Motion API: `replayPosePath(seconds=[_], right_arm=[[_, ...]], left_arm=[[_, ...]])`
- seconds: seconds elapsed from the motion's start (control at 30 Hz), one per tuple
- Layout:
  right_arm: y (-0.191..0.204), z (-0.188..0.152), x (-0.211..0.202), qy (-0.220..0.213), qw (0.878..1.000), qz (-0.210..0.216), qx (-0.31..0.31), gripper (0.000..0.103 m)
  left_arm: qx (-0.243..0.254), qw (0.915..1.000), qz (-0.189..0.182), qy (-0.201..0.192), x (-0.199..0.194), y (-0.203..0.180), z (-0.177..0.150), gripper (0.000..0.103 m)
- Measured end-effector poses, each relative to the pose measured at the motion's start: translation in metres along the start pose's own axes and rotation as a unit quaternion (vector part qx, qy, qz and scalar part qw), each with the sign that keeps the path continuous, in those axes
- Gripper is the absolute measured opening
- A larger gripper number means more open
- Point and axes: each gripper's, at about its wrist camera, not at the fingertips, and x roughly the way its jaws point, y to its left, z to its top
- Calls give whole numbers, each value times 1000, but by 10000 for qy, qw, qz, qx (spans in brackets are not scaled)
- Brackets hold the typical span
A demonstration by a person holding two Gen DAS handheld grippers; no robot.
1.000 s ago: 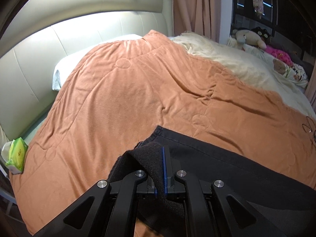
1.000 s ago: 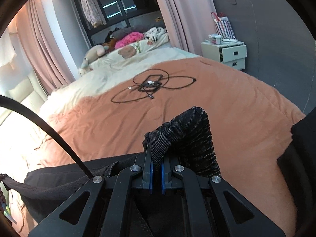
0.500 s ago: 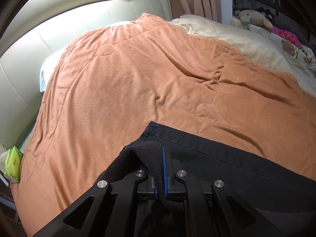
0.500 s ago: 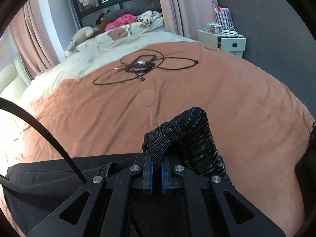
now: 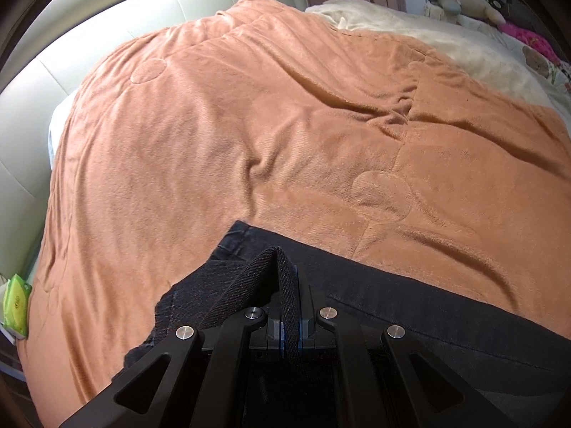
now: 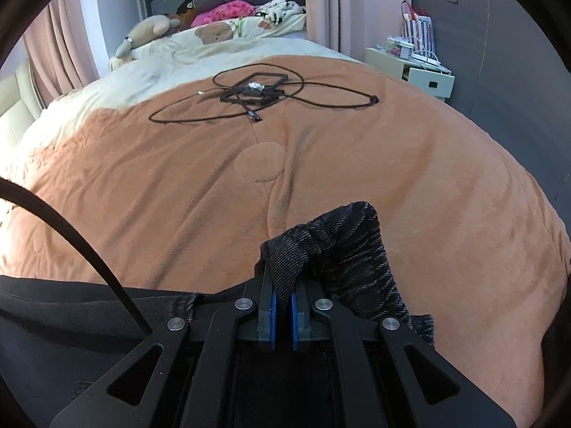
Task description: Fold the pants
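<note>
Black denim pants (image 5: 410, 306) lie across the near part of an orange blanket (image 5: 249, 125) on a bed. My left gripper (image 5: 291, 306) is shut on a fold of the pants' edge, low over the blanket. In the right wrist view the pants (image 6: 71, 306) stretch off to the left. My right gripper (image 6: 282, 289) is shut on a bunched end of the pants (image 6: 342, 242), which stands up between and over the blue-padded fingers.
A tangle of black cable (image 6: 257, 92) lies on the blanket (image 6: 392, 178) farther out. Stuffed toys (image 6: 150, 28) and a cream cover (image 5: 446, 35) are at the far side. A padded headboard (image 5: 89, 46), a green packet (image 5: 16, 299) and a bedside cabinet (image 6: 410, 67) border the bed.
Both grippers have moved down toward the blanket with the pants held. The pants now lie flatter on the bed, and the views tilt more downward.
</note>
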Motion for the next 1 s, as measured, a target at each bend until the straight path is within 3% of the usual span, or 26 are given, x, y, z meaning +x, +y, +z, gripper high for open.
replayPosePath(seconds=[0.13, 0.17, 0.2, 0.23, 0.3, 0.33, 0.37, 0.4, 0.6, 0.8, 0.9, 1.0], right_arm=[[2, 0, 15, 217, 9997, -88, 104, 5], [3, 2, 16, 244, 9996, -70, 87, 8], [5, 2, 13, 220, 9997, -40, 37, 11], [6, 3, 9, 198, 9998, 39, 5, 22], [4, 5, 0, 151, 9994, 312, 32, 55], [3, 4, -8, 49, 9995, 301, 42, 80], [1, 3, -19, -156, 9996, 219, 35, 88], [1, 2, -29, -318, 9991, 263, 11, 88], [-3, -15, -61, -218, 9978, 621, -88, 88], [-18, -46, -103, -267, 9966, 717, -318, 88], [-26, -52, -117, -235, 9959, 820, -293, 88], [-37, -63, -129, -197, 9957, 882, -222, 88]], left_arm=[[107, 9997, -143, 167, 9, -7, 3, 13], [98, 9996, -234, 158, 6, -6, 3, 18], [85, 9993, -348, 116, 2, -4, 2, 36], [48, 9988, -480, 60, -4, 0, 2, 56], [-15, 9983, -571, -91, -18, 7, 0, 78], [-7, 9986, -491, -198, -25, 10, -1, 88], [-3, 9988, -362, -321, -34, 14, -2, 91], [-6, 9987, -315, -401, -41, 19, -3, 93], [-98, 9982, -357, -475, -75, 60, -16, 93], [-119, 9983, -361, -451, -94, 100, -42, 91], [-222, 9979, -485, -372, -100, 119, -60, 83], [-368, 9973, -611, -179, -101, 134, -77, 62]])
